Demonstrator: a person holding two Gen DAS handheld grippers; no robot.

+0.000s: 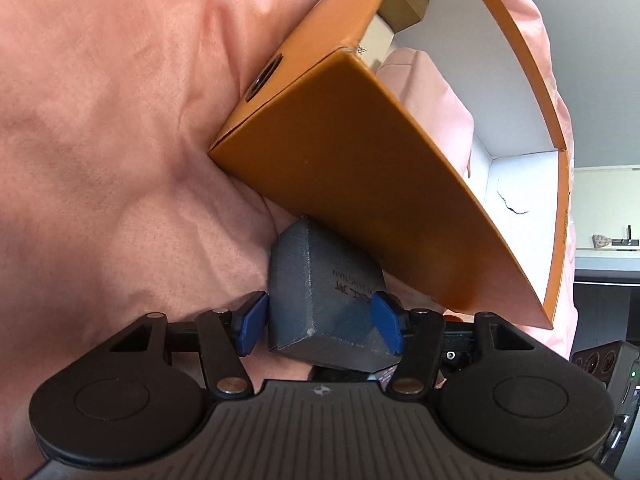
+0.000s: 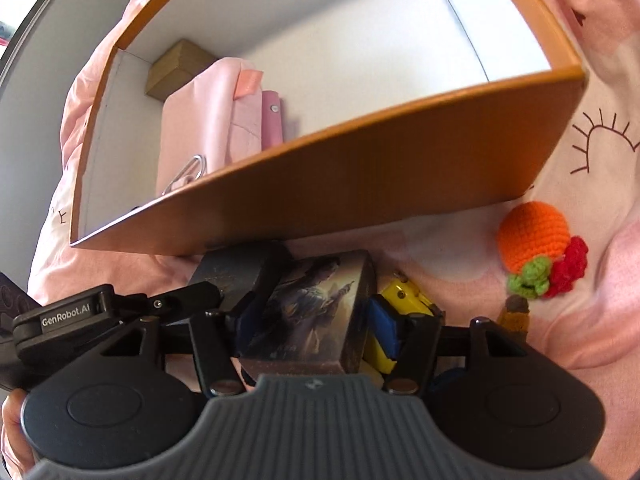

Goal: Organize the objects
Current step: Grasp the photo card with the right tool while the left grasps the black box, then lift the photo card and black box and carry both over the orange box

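On my left side, my left gripper (image 1: 320, 318) has its blue pads pinching a grey block (image 1: 320, 292) with printed lettering on one face, held just under the outer wall of the orange box (image 1: 352, 168), which sits on the pink bedding (image 1: 112, 120). Inside the box I can see a brown carton (image 2: 176, 68) in the far corner and a folded pink pouch (image 2: 208, 128) with a metal ring beside it. Moving right, my right gripper (image 2: 310, 320) is clamped on a picture-printed box (image 2: 312, 312), also just below the near wall, with a yellow toy (image 2: 404, 294) tucked behind one pad. Further right, a crocheted orange fruit (image 2: 534, 236) lies on the bedding, apart from the box (still to be packed, I'd say).

I judge this as the carrying step: both pieces are gripped but outside. Next I'd need to lift each over the rim and set it down on the bare white floor, clear of the pouch.
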